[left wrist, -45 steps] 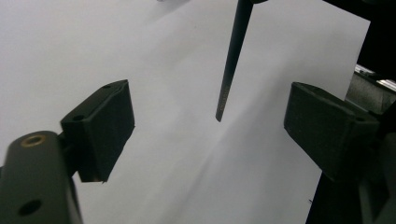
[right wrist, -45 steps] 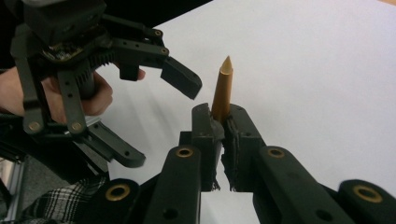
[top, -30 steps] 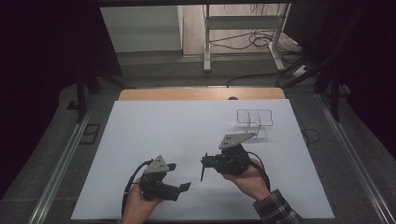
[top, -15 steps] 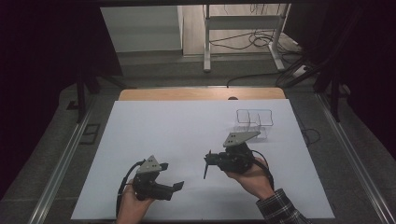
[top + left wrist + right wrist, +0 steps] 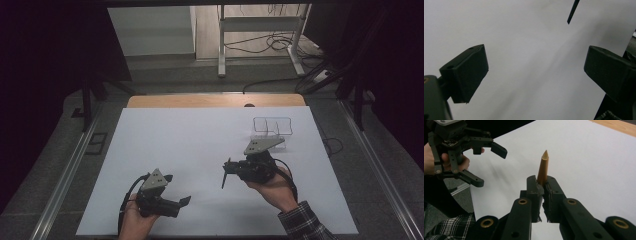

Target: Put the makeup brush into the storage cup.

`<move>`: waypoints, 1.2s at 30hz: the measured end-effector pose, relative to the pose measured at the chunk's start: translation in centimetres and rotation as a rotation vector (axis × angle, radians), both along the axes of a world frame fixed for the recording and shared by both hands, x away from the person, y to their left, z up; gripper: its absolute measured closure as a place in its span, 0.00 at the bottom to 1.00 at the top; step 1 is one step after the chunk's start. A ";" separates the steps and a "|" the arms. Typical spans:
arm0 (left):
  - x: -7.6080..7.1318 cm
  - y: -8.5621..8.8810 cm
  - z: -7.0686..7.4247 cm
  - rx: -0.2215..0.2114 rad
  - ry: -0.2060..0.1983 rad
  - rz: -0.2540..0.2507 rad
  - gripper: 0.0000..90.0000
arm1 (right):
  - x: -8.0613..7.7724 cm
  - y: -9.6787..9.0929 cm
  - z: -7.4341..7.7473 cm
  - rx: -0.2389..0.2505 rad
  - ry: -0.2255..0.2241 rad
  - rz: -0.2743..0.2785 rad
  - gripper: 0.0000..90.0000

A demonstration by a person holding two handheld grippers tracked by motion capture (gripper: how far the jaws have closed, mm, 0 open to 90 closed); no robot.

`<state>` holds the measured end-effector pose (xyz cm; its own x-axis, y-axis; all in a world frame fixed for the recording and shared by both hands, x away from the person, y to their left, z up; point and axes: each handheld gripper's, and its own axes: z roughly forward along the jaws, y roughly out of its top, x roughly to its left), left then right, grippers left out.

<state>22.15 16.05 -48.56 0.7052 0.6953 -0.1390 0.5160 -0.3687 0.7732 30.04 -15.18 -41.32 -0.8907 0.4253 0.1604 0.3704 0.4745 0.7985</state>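
Black right hand-held gripper (image 5: pixel 226 173), lower centre-right of the high view, clenched on a thin pencil-like stick (image 5: pixel 543 167): tan and pointed in the right gripper view, rising upright from between the pressed jaws; dark and slanting down from the jaw tips toward the surface in the high view. Left hand-held gripper (image 5: pixel 176 188), lower left of the same view, released, jaws just opened wider with nothing between them, only white surface seen past them in the left gripper view. Well apart from each other, both held just above the white sheet (image 5: pixel 200 145) covering the surface. Behind the right hand-held gripper, toward the upper right of the sheet, a clear box with compartments (image 5: pixel 271 129). Along the far edge, a strip of bare wood (image 5: pixel 215 101). Beyond that, grey floor, a pale metal stand (image 5: pixel 260 30) at upper centre with loose cables (image 5: pixel 272 45) beside it. Dark, unlit room at both sides. Checked sleeve (image 5: pixel 305 225) at the bottom right.
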 end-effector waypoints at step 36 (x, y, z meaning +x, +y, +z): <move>-1.3 2.2 0.2 -0.015 -0.036 0.051 0.07 | 1.7 -2.4 1.7 0.037 -0.016 -0.078 0.92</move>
